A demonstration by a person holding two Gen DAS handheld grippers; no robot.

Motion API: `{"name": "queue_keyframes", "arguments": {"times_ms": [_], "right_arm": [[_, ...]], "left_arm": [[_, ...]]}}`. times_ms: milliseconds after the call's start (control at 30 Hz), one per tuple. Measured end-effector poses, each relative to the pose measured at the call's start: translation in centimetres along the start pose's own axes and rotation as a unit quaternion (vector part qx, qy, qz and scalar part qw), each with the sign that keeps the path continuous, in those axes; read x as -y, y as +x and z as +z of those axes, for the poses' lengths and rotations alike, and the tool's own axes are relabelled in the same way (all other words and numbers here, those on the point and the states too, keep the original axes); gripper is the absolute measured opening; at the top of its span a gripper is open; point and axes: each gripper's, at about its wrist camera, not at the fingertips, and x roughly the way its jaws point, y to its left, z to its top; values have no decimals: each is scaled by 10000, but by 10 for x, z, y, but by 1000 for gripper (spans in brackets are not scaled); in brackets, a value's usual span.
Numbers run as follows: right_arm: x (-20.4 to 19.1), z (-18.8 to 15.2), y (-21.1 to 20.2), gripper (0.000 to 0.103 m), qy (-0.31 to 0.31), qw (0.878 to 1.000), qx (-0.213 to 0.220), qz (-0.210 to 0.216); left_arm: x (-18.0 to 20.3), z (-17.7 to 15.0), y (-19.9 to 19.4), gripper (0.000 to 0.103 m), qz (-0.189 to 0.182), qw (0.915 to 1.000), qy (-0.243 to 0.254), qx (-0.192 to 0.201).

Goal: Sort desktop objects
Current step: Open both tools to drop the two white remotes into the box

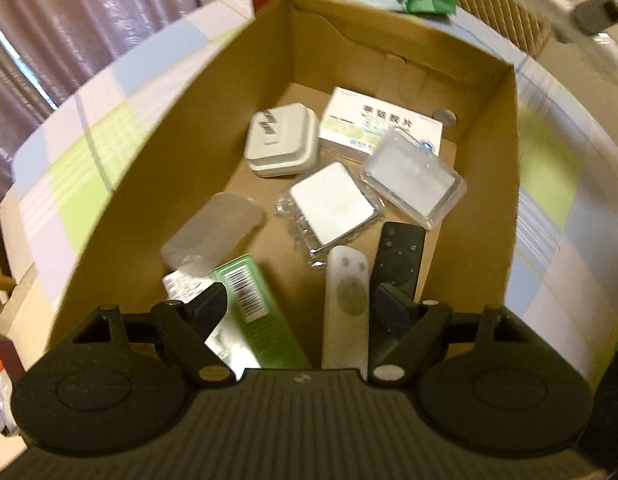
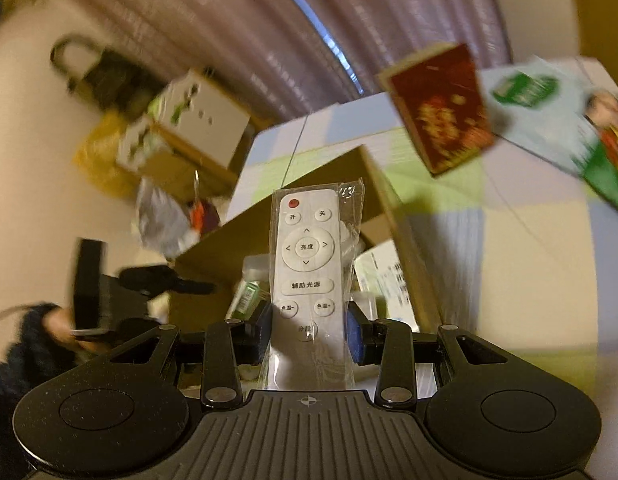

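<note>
A cardboard box (image 1: 509,184) stands open on a checked tablecloth (image 1: 89,140). Inside lie a white charger (image 1: 281,140), a white medicine box (image 1: 373,124), a clear plastic case (image 1: 413,180), a white square in a clear wrapper (image 1: 333,206), a white remote (image 1: 347,300), a black remote (image 1: 397,264) and a green box (image 1: 249,300). My left gripper (image 1: 299,304) is open and empty, above the box's near end. My right gripper (image 2: 309,328) is shut on a white remote in a clear plastic sleeve (image 2: 307,264), held upright above the box (image 2: 309,200).
A red box (image 2: 441,112) and a colourful snack bag (image 2: 569,120) lie on the tablecloth beyond the cardboard box. Cartons and bags (image 2: 181,132) are stacked on the floor by the curtain. The left gripper and the hand holding it (image 2: 93,300) show at the right wrist view's left edge.
</note>
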Motion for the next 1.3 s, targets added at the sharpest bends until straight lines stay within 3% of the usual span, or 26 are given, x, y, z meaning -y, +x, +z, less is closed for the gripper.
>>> {"name": "queue_keyframes", "arguments": {"times_ms": [100, 167, 267, 367, 433, 467, 533, 900, 1067, 1167, 1300], "right_arm": [[-21, 14, 42, 37, -982, 9925, -366, -634], [-36, 11, 70, 37, -1789, 9747, -606, -1194], [-56, -2, 113, 37, -2951, 9288, -952, -2031], [-73, -15, 154, 37, -3980, 8656, -1256, -2768], [-73, -27, 171, 37, -4301, 8414, -1362, -2975], [-72, -30, 177, 37, -4354, 8365, -1411, -3012], [-66, -34, 185, 37, -4400, 8336, -1464, -3000], [-38, -23, 199, 37, -4002, 8698, -1797, -2259], [-34, -18, 196, 38, -3867, 8788, -1842, -2102], [-32, -15, 194, 45, -3789, 8837, -1860, -2023], [-33, -15, 190, 47, -3705, 8925, -1809, -1832]], "left_arm": [[-3, -4, -10, 79, 89, 9997, -159, 142], [-4, -7, -15, 79, 158, 9993, -253, 229], [-5, -11, -23, 79, 220, 9984, -380, 345], [-5, -15, -29, 79, 235, 9975, -483, 449], [-6, -17, -32, 79, 272, 9969, -549, 502], [-7, -17, -33, 79, 292, 9965, -584, 525], [-9, -19, -36, 79, 303, 9958, -651, 560], [-16, -28, -43, 79, 503, 9950, -671, 550], [-17, -30, -42, 79, 503, 9946, -716, 555], [-17, -31, -42, 79, 500, 9945, -736, 551], [-16, -30, -40, 79, 492, 9945, -748, 547]]}}
